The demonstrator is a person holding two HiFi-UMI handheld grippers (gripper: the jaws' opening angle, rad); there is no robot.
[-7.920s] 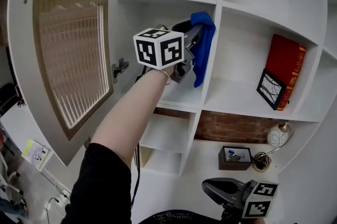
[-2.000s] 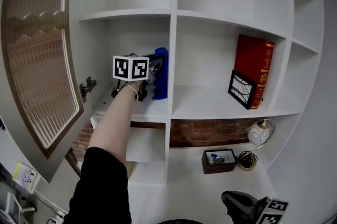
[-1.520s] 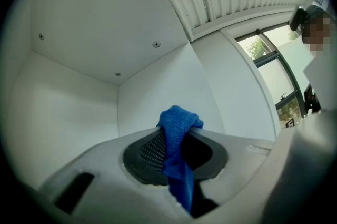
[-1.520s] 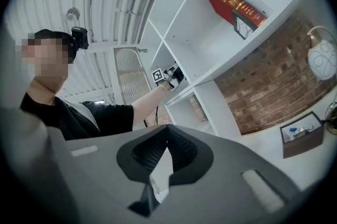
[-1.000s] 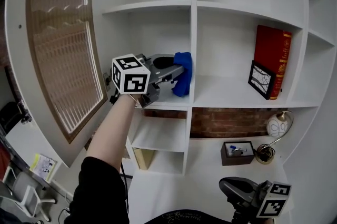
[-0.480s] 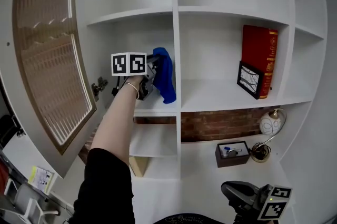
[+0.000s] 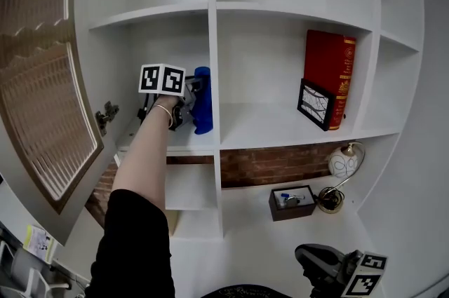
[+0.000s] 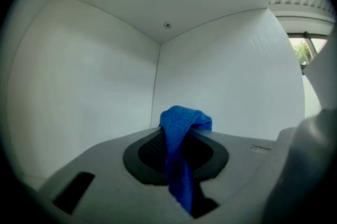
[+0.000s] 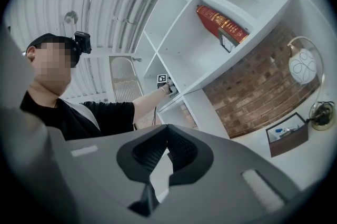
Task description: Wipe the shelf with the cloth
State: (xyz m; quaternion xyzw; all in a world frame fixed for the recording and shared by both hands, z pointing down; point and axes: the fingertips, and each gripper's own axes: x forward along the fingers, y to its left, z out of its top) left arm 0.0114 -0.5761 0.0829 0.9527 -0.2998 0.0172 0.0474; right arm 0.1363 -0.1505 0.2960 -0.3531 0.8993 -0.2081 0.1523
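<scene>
White shelf (image 7: 184, 144) — left gripper (image 8: 177, 139) pinches blue cloth (image 8: 183, 120); right gripper (image 9: 167, 136) closed, empty.

Head view: cloth (image 7: 202, 99) has its right side behind the shelf divider (image 7: 212, 79). Jaws of left hand-held gripper (image 7: 184, 95) mostly masked by its marker cube (image 7: 162, 78). Right hand-held gripper (image 7: 312, 263) cut by bottom edge. Cabinet door (image 7: 42, 100) cut at left edge. Box (image 7: 291, 202) contents too small to identify.

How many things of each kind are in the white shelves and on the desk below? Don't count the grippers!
Blue cloth: 1
Red book: 1
Picture frame: 1
Lamp: 1
Brown box: 1
Total: 5
</scene>
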